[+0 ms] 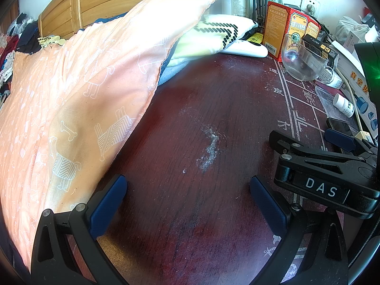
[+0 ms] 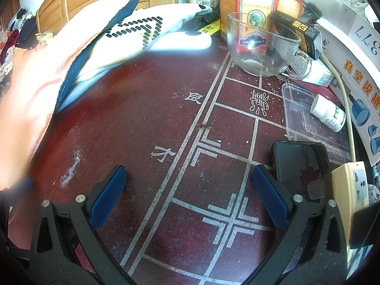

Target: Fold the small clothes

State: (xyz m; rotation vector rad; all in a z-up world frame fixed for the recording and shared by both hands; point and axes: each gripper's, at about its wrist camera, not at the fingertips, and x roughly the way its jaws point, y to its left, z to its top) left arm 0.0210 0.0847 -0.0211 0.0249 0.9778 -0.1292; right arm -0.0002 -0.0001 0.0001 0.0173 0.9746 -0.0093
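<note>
Left wrist view: the left gripper (image 1: 187,199) hangs over a dark red table (image 1: 190,123), its blue-padded fingers (image 1: 108,204) spread wide with nothing between them. To the left of the left finger and touching it lies an orange cloth (image 1: 71,90), thin cotton printed with white outline dogs and bones, some filled with zigzag lines. Its long axis runs from beside the left finger up and away to a far corner near a wooden headboard (image 1: 114,2); its scalloped edge slopes down toward the fingers. Beyond its far edge sits a pale yellow cloth (image 1: 213,35) with rows of black dashes. Ahead of the fingers a chalky smear (image 1: 210,149) marks the wood grain. Right of the right finger is the right gripper (image 1: 320,166), black plastic, lettered DAS. Far ahead to the right stands a glass cup (image 1: 301,59).

Right wrist view: the right gripper (image 2: 188,197) also has its fingers (image 2: 269,197) wide apart and empty, over white board lines painted on the table (image 2: 154,109). The orange cloth (image 2: 28,99) lies well left of the left finger, blurred. Just right of the right finger lies a black phone (image 2: 299,163), then a cream power strip (image 2: 353,190). Ahead right are a clear lid (image 2: 299,116), a white pill bottle (image 2: 329,112) and the cup (image 2: 258,45).
</note>
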